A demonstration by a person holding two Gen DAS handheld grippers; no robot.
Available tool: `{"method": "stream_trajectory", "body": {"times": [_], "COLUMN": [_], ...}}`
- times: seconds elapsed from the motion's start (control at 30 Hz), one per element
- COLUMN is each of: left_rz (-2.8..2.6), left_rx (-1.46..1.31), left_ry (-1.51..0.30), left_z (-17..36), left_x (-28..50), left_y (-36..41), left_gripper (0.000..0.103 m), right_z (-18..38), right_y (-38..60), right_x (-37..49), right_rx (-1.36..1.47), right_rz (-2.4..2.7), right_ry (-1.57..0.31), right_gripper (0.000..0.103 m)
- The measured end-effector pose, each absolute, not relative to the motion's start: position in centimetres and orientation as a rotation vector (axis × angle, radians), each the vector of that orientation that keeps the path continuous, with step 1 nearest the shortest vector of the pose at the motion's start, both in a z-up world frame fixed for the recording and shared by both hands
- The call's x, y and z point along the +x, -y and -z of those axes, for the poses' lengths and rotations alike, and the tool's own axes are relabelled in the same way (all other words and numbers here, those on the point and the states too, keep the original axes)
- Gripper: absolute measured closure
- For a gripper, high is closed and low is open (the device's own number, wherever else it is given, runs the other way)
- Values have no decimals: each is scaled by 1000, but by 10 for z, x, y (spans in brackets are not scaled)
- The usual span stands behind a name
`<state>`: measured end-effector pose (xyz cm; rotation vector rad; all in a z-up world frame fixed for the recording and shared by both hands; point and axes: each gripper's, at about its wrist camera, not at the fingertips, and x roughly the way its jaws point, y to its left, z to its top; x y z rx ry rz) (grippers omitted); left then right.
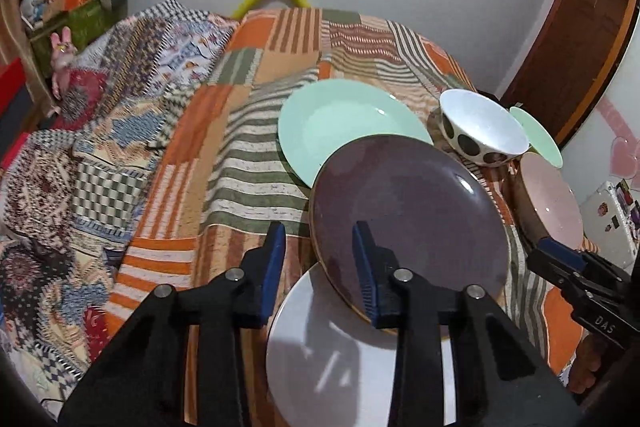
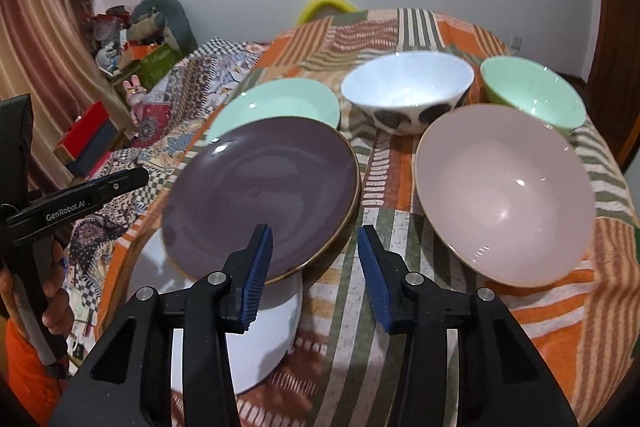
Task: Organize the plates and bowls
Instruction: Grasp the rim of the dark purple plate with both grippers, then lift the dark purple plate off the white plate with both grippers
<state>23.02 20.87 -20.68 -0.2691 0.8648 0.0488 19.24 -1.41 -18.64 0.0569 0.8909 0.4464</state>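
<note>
Three plates on the patchwork-covered surface: one mint green plate toward the far left side, one purple plate with a gold rim at the middle, one white plate at the near edge, partly under the purple one. Three bowls along the right side: one white bowl with dark spots toward the far edge, one mint green bowl at the far right corner, one pink bowl nearer the front. Six dishes in all. Two claws, the left claw and the right claw, one per hand.
</note>
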Motion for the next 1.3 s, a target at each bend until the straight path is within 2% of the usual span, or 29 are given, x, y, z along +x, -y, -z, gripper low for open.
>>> {"method": "stream_trajectory", "body": {"times": [0.1, 0.27, 0.37, 0.5, 1.3], "left_rz": [-33, -19, -8, 8, 50], "left_rx": [-267, -274, -287, -299, -272], "left_ry": [-874, -885, -902, -929, -955], "left_z": [214, 223, 229, 239, 230], "left_x": [240, 257, 268, 278, 262], "left_y": [-207, -210, -213, -215, -206], "left_gripper": [75, 78, 80, 89, 89], "right_z": [193, 200, 204, 209, 199], "right_y": [12, 9, 8, 9, 12], "right_x": [198, 208, 214, 219, 218], "right_rx": [53, 51, 52, 61, 30], "right_rz": [-439, -427, -422, -412, -414], "right_ry": [-912, -933, -948, -963, -935], "right_gripper": [68, 69, 74, 80, 80]}}
